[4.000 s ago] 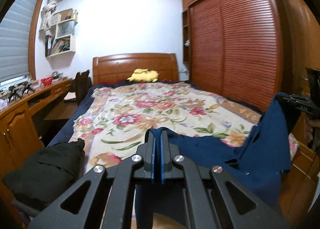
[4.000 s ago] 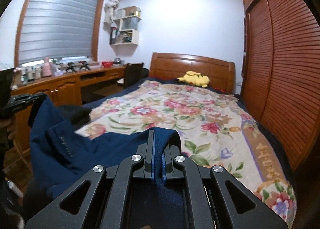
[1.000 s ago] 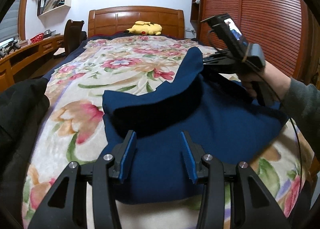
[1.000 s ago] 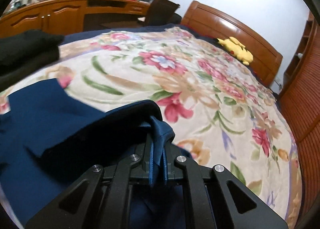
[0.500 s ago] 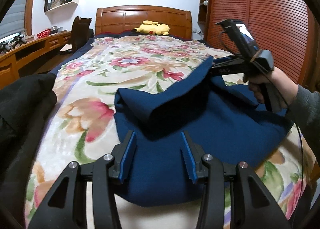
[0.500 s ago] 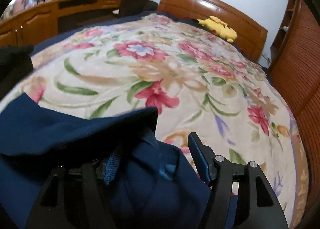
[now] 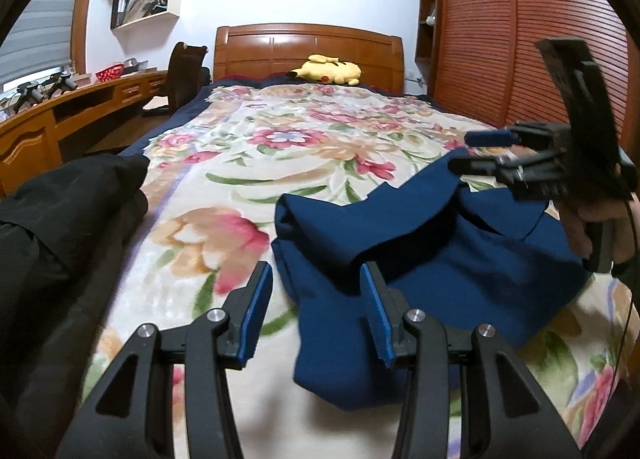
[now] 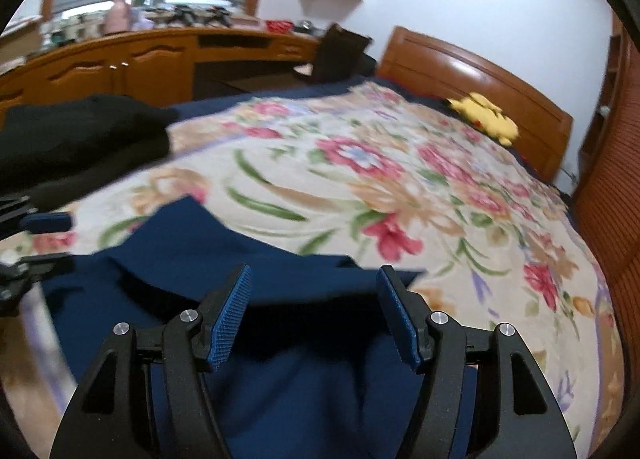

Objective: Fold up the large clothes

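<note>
A navy blue garment [image 7: 420, 243] lies bunched on the floral blanket [image 7: 280, 139] near the foot of the bed, one flap folded over its top. My left gripper [image 7: 316, 275] hovers open just above the garment's left edge, nothing pressed between its blue pads. In the left wrist view my right gripper [image 7: 460, 153] is held by a hand at the far right, open and lifted clear of the cloth. In the right wrist view the right gripper [image 8: 314, 273] stands open over the navy garment [image 8: 224, 251], and the left gripper [image 8: 66, 239] shows at the left edge.
A black garment [image 7: 60, 211] is heaped on the bed's left side. A yellow plush toy [image 7: 328, 69] rests by the wooden headboard. A wooden desk [image 7: 40, 131] and a chair [image 7: 184, 71] run along the left; slatted wardrobe doors [image 7: 520, 39] stand on the right.
The right gripper let go of the navy fold it was pinching, opened, and drew back and up. The flap dropped onto the garment. The left gripper stayed open and shifted slightly left.
</note>
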Demonstrator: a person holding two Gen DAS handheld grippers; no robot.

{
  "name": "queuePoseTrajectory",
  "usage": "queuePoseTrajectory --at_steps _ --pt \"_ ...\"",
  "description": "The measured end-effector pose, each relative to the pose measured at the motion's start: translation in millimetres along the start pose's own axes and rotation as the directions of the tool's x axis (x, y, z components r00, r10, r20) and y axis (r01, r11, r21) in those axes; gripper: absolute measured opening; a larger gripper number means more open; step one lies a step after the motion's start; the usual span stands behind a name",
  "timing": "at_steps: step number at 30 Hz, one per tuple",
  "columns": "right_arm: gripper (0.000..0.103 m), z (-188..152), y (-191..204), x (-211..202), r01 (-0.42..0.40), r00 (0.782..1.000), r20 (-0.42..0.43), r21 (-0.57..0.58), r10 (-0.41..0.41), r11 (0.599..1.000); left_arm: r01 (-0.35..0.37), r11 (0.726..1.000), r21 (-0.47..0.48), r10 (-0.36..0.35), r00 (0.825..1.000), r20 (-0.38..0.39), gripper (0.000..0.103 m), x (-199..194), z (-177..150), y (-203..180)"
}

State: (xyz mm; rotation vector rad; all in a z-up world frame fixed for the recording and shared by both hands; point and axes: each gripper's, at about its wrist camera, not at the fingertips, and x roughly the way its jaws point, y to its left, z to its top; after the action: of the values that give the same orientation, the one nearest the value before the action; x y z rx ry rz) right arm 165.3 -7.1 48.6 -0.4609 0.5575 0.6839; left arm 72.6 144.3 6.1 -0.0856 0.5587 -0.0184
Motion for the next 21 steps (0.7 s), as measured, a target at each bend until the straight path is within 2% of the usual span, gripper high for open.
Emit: queuePoseTrajectory --at_steps 5,10,15,18,21 --pt "0.067 2.4 27.6 18.4 -0.066 0.997 -0.041 -0.047 0.064 0.997 -0.009 1.0 -0.011 0.009 1.0 0.007 0.044 -2.2 -0.4 6.6" --pt "0.067 -5.6 48.1 43.1 -0.124 0.986 -0.124 -0.081 0.114 0.989 -0.017 1.0 -0.019 0.017 1.0 0.003 0.044 -2.1 -1.6 12.5" --pt "0.067 -21.4 57.2 53.5 -0.158 0.969 -0.211 -0.14 0.126 0.977 -0.015 1.0 -0.018 0.015 1.0 0.003 0.044 -2.8 -1.8 14.0" --pt "0.068 -29.5 56.7 52.3 -0.203 0.954 -0.254 -0.153 0.16 0.967 -0.011 1.0 -0.018 0.011 1.0 0.0 0.044 -1.9 -1.3 13.6" --pt "0.07 -37.6 57.4 53.9 -0.191 0.95 -0.284 -0.193 0.131 0.962 -0.007 1.0 -0.016 0.007 1.0 0.0 0.044 -0.8 -1.1 12.2"
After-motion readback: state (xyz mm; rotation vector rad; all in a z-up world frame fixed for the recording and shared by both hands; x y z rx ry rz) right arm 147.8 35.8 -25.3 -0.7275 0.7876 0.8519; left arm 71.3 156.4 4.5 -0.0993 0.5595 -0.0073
